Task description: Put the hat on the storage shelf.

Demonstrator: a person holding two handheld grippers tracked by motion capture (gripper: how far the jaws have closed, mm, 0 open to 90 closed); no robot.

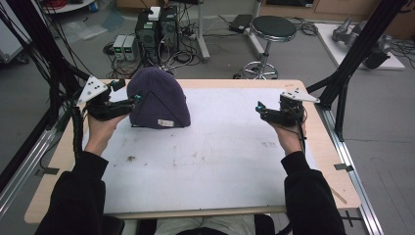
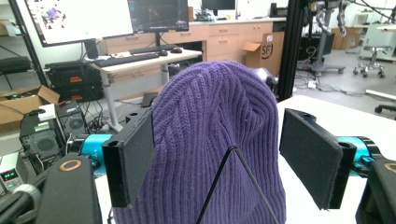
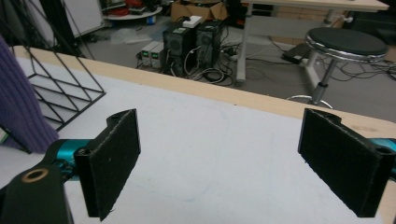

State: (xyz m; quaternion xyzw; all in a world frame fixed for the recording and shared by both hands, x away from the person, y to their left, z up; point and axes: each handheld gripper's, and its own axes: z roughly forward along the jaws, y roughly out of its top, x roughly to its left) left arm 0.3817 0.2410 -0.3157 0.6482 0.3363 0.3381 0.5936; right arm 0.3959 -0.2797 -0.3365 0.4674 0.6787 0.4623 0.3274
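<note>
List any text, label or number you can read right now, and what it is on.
"SFJ": printed on the cardboard box against the cabinets, left gripper view.
White tag on the purple beanie: too small to read.
Monitor screens: content too blurred to read.
Red digits on the small unit: unreadable.

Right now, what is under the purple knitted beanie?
The purple knitted beanie sits over a black wire frame stand, whose thin rods show at its edge and against its front. The knit covers the rest of the stand, so its top is hidden.
</note>
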